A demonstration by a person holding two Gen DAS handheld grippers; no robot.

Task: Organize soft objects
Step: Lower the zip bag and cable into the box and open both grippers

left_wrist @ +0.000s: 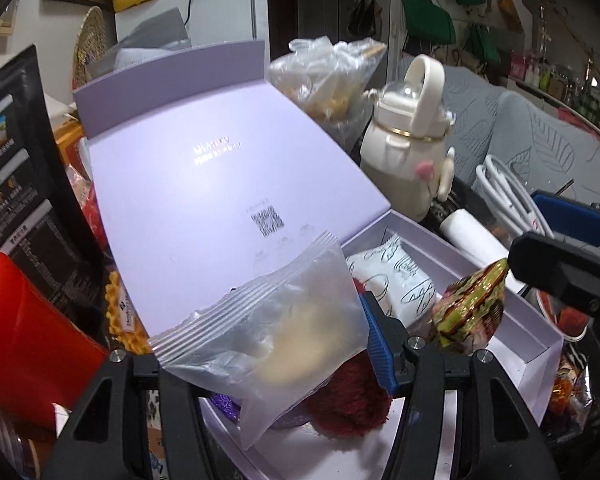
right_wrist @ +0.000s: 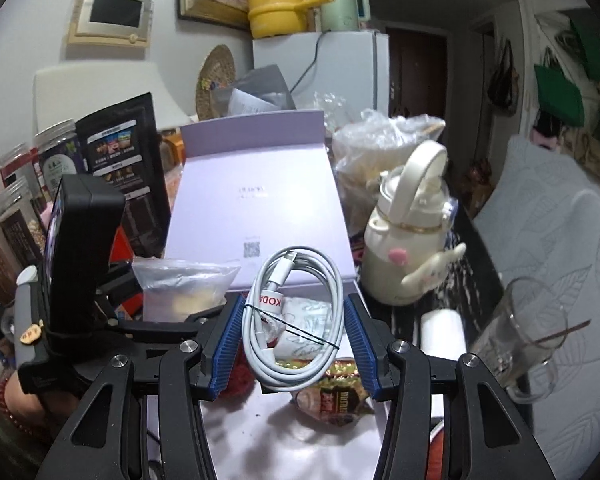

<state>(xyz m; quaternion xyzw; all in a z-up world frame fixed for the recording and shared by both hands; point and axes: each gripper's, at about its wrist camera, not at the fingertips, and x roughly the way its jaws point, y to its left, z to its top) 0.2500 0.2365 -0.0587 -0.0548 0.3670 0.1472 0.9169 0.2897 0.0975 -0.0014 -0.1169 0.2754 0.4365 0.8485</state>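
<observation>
Two tongs loaded over the lilac box (left_wrist: 540,354): left tongs (left_wrist: 268,344) pinch a floppy, slippery zip bag (left_wrist: 276,320), right tongs (right_wrist: 292,344) clamp a springy cable coil (right_wrist: 296,320); grab edges.

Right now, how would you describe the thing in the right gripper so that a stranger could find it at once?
Find the open lilac box in the middle of the cluttered table. Just above its tray, the right gripper holds a coiled white cable between its blue pads. Unlike the snack packets below, it is a smooth looped cord bound by a thin dark tie.
</observation>
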